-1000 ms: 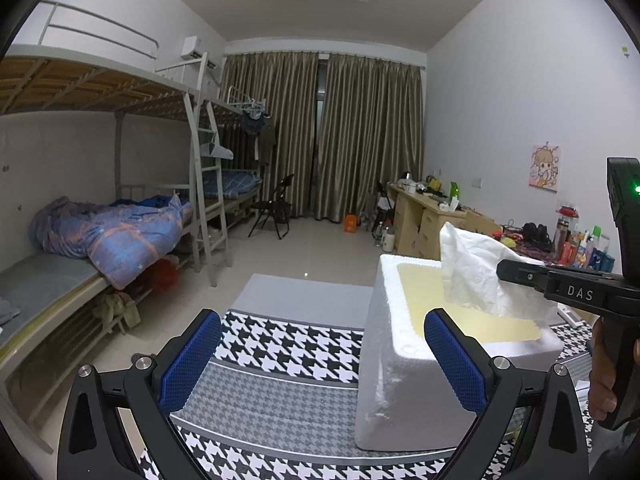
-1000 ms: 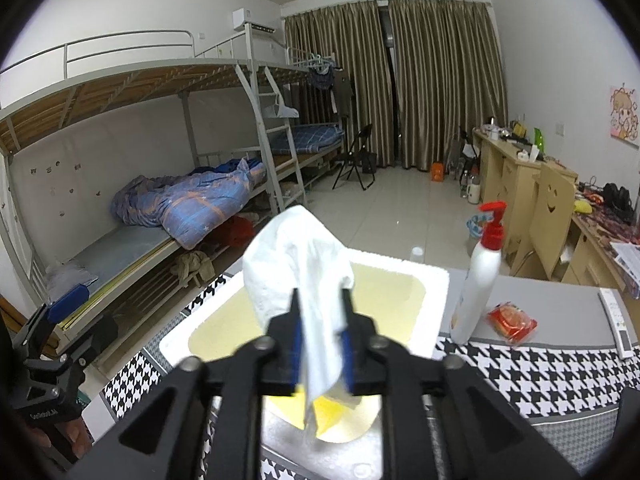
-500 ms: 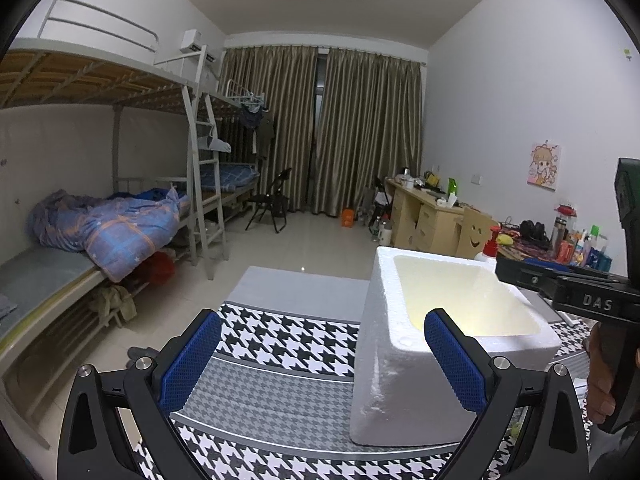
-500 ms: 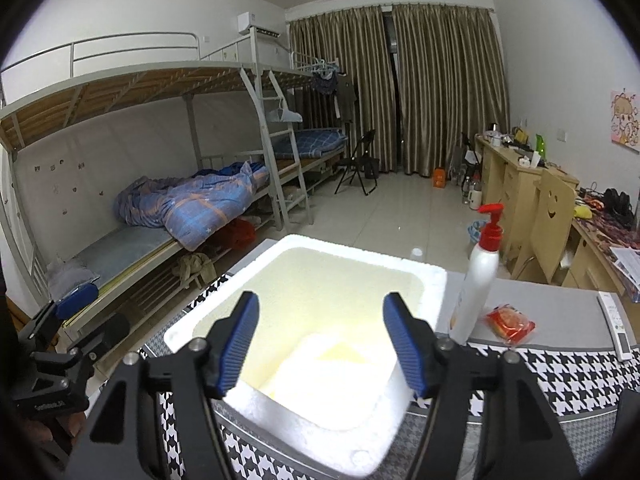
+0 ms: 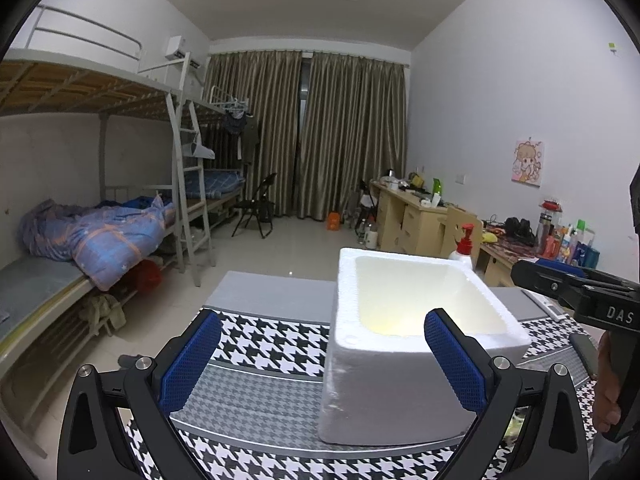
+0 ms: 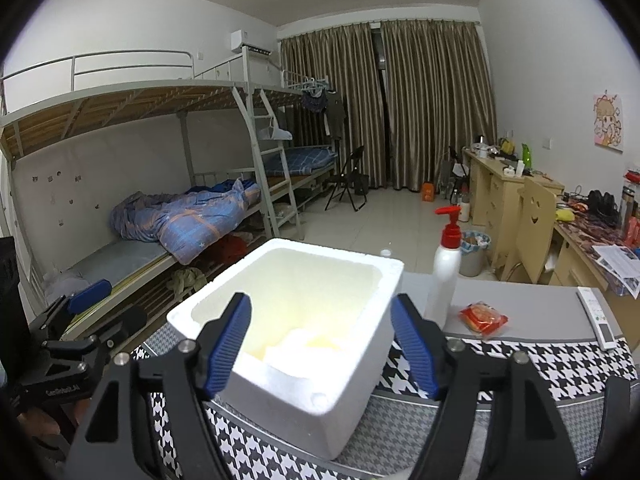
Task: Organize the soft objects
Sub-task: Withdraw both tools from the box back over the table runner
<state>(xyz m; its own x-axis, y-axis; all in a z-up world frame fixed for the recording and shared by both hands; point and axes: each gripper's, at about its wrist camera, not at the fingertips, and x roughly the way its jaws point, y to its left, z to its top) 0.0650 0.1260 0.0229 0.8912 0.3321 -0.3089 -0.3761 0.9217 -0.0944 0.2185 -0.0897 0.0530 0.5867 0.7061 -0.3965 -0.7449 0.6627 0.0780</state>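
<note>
**A:** What does the left wrist view give you?

**B:** My left claw [image 5: 322, 356] is spread wide with nothing in it, hanging above the checked cloth [image 5: 260, 344] on the bench. The foam box [image 5: 404, 384] sits just ahead and to its right, open side up. I'd say I'm holding that claw off to one side so the other one has the box to itself. The right claw [image 5: 560, 284] enters from the right edge; I cannot tell from here how its jaws stand.

**A:** And the right wrist view?

**B:** There my right claw [image 6: 320, 340] is wide open too, gripping nothing, poised over the near rim of the box. The white tissue [image 6: 296, 346] lies crumpled in the bottom, near the front wall. It's a loose heap, so I can't give it a long axis or a heading. The box itself runs lengthwise away from me. A pump bottle [image 6: 446, 268] and a red packet [image 6: 482, 318] stand just beside it on the right.
</note>
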